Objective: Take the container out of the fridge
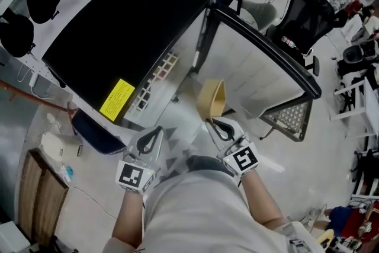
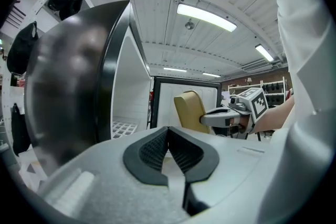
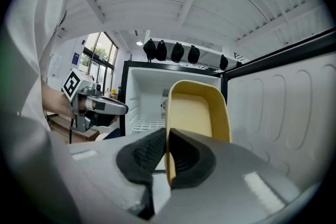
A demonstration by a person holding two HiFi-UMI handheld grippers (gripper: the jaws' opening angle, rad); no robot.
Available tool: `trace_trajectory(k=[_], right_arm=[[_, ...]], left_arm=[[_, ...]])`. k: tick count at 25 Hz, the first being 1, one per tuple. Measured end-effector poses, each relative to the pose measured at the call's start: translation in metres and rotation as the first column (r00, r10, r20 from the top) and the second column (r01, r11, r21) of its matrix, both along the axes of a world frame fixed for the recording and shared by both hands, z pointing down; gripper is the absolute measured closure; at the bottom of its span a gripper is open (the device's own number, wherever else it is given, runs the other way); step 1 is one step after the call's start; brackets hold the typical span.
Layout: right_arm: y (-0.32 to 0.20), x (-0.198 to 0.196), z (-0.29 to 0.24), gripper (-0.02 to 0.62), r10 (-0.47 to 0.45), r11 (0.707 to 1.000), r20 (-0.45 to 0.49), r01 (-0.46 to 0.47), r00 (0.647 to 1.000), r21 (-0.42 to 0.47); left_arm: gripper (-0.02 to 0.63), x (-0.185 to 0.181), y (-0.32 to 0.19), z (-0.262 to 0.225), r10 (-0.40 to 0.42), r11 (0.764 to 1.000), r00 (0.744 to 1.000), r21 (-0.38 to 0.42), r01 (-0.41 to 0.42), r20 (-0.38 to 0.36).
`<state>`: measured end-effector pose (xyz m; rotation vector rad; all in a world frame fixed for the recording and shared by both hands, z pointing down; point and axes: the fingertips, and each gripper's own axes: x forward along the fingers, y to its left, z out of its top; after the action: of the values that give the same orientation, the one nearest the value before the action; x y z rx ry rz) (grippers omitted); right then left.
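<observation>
White ceiling panels and strip lights run over a pale-floored workroom. At the middle of it the right gripper (image 3: 166,150) has its dark ribbed jaws clamped on the near rim of a mustard-yellow, round-cornered plastic container (image 3: 197,113). The container is held up on edge in the air, its hollow side turned toward the left gripper. It hangs in front of the open compartment, between the cabinet and the swung-out door, and appears to be clear of the shelves, though the wide-angle views make the depth hard to judge. Beside it, a little apart, the left gripper (image 2: 168,145) points the same way with its jaws pressed together and nothing between them. Beyond both stands the black fridge (image 1: 124,32) with a yellow label (image 1: 117,99) on its top edge, a white grid shelf (image 3: 146,125) inside and a white-lined door (image 1: 254,71) standing open. Farther off are a black mesh office chair (image 1: 308,15) and a row of rounded black things (image 3: 169,51) on the wall.
</observation>
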<state>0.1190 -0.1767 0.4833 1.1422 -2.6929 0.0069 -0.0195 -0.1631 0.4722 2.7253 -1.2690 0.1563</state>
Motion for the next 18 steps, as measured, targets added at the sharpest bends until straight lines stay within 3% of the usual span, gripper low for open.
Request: trace_trajectory(k=[7,18], right_arm=[[0.0001,0.009,-0.0034,0.574,0.004,1.0,0.033,-0.004,0.999,0.001],[-0.0065,0.0001,-0.005,0.574,-0.028,0.999,0.01,0.027,1.0,0.028]], left_arm=[[0.597,0.0042,-0.0015,-0.005,-0.011,1.0,1.0,0.004,0.011,-0.002],[0.597,0.0009,-0.007,-0.0011,-0.031,1.0,0.999,0.002,0.031,0.008]])
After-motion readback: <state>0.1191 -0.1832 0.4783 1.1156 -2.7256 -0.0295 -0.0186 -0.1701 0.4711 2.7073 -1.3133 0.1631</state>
